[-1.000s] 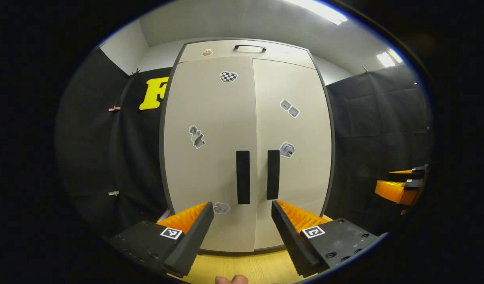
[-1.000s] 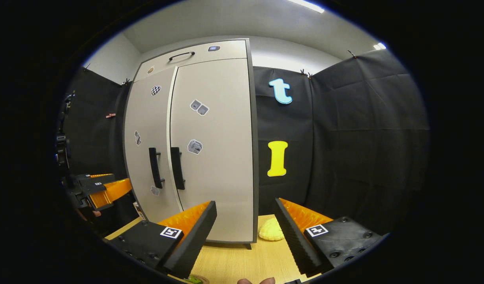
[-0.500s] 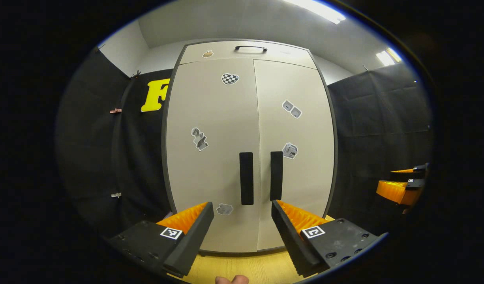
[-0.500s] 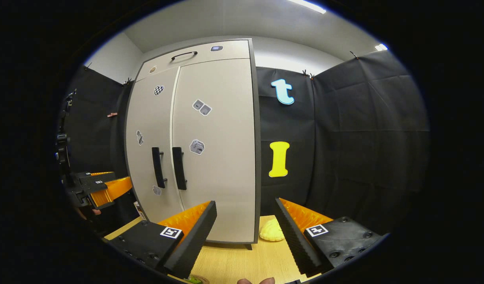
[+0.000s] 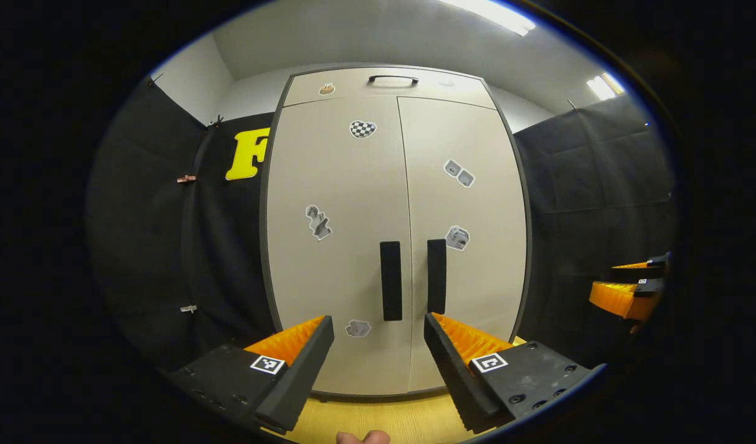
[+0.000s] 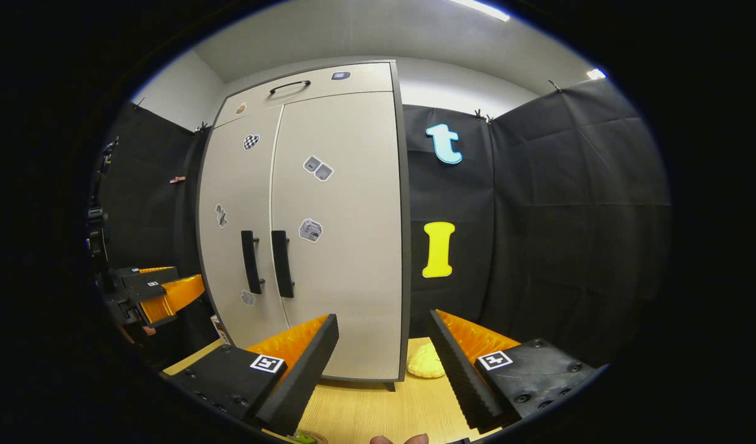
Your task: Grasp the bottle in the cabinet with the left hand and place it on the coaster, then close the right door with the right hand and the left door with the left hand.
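Both doors: the left door (image 5: 335,246) and right door (image 5: 464,246) stand flush ahead of your left claw (image 5: 378,351); a second ago the right one stood slightly ajar, and both claws have drawn back a little since.
Left claw: released, fingers spread and holding nothing, the two handles (image 5: 413,279) just above its gap.
Right claw (image 6: 381,351): released too, empty, the cabinet (image 6: 304,216) ahead and to its left.
Bottle: something small at the bottom edge below your right claw on the bench (image 6: 365,407) may be it; you cannot tell.
Meaning: closing looks finished; only backing away remains.
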The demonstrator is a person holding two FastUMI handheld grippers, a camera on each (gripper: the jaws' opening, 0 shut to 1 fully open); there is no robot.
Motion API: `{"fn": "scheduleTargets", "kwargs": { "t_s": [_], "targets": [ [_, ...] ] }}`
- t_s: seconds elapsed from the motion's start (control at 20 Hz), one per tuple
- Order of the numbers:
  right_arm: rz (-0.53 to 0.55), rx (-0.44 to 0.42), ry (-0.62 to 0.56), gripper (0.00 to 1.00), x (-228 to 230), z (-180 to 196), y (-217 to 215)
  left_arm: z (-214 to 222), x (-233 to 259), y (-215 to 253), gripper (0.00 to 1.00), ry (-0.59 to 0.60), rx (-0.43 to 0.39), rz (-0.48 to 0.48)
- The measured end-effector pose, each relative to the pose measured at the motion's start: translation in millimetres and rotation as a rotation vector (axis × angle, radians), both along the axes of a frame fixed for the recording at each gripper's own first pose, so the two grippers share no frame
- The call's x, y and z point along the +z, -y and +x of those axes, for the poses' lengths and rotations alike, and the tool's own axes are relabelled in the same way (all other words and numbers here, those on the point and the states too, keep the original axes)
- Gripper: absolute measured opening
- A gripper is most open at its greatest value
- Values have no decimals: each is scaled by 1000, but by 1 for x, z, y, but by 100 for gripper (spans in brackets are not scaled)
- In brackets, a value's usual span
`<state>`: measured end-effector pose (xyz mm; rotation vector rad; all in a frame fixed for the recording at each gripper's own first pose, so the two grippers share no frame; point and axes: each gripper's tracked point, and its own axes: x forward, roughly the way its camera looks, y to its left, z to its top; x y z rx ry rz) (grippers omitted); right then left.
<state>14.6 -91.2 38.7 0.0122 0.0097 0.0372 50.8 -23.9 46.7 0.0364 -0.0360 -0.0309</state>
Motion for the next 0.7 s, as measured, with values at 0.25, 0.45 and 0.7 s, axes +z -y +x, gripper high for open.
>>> {"fn": "scheduleTargets", "kwargs": {
  "t_s": [0.25, 0.45, 0.7],
  "targets": [
    [-2, 10, -3, 98, -1, 0, -4, -3, 0, -5, 94, 0, 12, -9],
    [-3, 16, -8, 98, -3, 0, -8, -4, -3, -6, 94, -5, 12, -7],
    [-7, 11, -3, 98, -2, -2, -8, -5, -4, -10, 94, -6, 20, -13]
  ]
}}
